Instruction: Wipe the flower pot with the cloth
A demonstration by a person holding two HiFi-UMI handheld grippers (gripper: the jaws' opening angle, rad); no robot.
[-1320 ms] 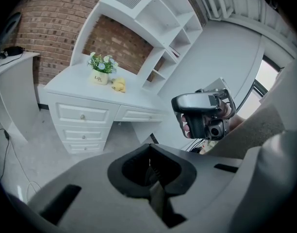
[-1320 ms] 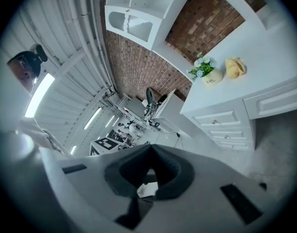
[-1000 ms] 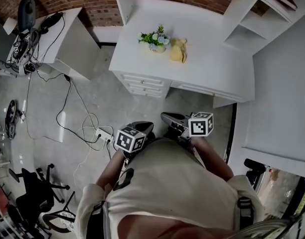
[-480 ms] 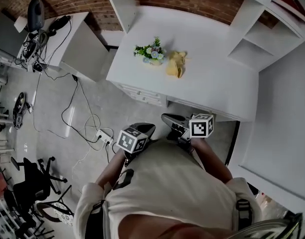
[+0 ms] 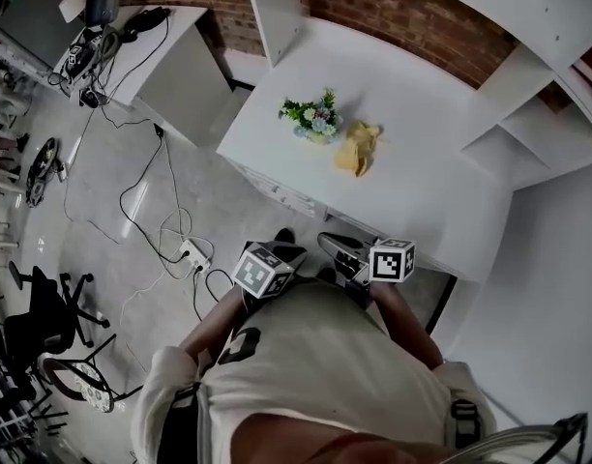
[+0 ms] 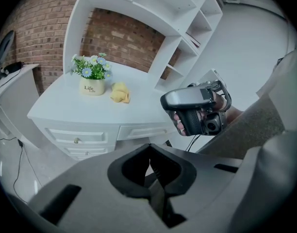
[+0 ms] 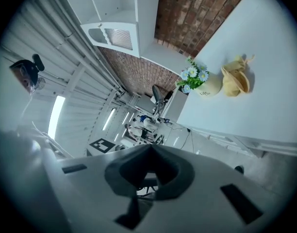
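Left gripper (image 6: 149, 152): jaws together, nothing between, held near body, well short of white desk (image 5: 422, 196).
Flower pot (image 5: 318, 130): upright on desk, toward back left; cream pot, small flowers on top.
Yellow cloth (image 5: 358, 151): crumpled just right of pot, untouched.
Right gripper (image 7: 151, 149): jaws together, empty.
Step judged: approach. Close in on desk first. Open right jaws before reaching, pinch cloth at raised fold. Left steadies pot low on wall, clear of flowers, to guard against tipping.

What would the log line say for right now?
left gripper: shut, empty | right gripper: shut, empty | cloth: on desk beside flower pot, untouched | wiping: not started
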